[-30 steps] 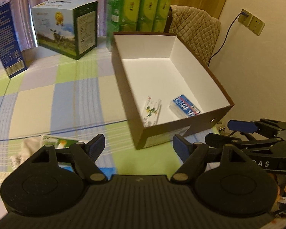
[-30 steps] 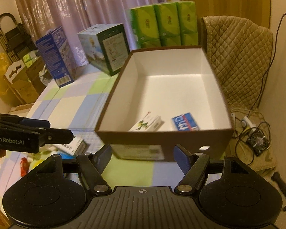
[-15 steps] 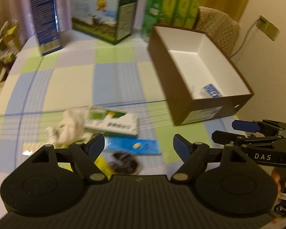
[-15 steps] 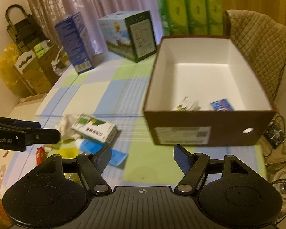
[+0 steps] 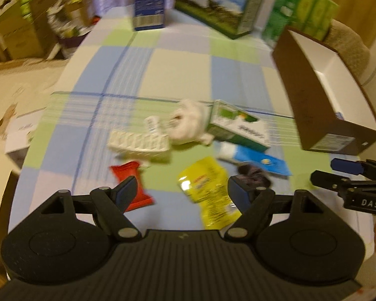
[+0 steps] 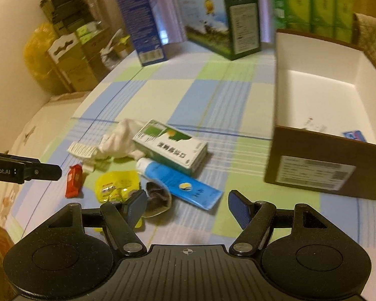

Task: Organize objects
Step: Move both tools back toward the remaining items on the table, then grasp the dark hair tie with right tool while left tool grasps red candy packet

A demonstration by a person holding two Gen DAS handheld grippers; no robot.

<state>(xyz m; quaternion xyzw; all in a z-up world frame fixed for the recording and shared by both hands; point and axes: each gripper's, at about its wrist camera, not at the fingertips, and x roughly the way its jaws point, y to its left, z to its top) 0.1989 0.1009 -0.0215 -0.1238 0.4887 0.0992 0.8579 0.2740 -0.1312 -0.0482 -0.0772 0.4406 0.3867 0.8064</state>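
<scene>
left gripper (image 5: 180,192) agape, empty | right gripper (image 6: 187,205) agape, empty | blue tube (image 6: 180,181) 12 o'clock | brown box (image 6: 320,173) 2 o'clock

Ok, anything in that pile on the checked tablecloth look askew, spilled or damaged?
Nothing is spilled. The loose pile lies jumbled: the crumpled white cloth leans against the green-and-white carton, whose near edge overlaps the blue-and-white tube. The yellow foil sachet looks creased. Both grippers hang open, empty.
</scene>
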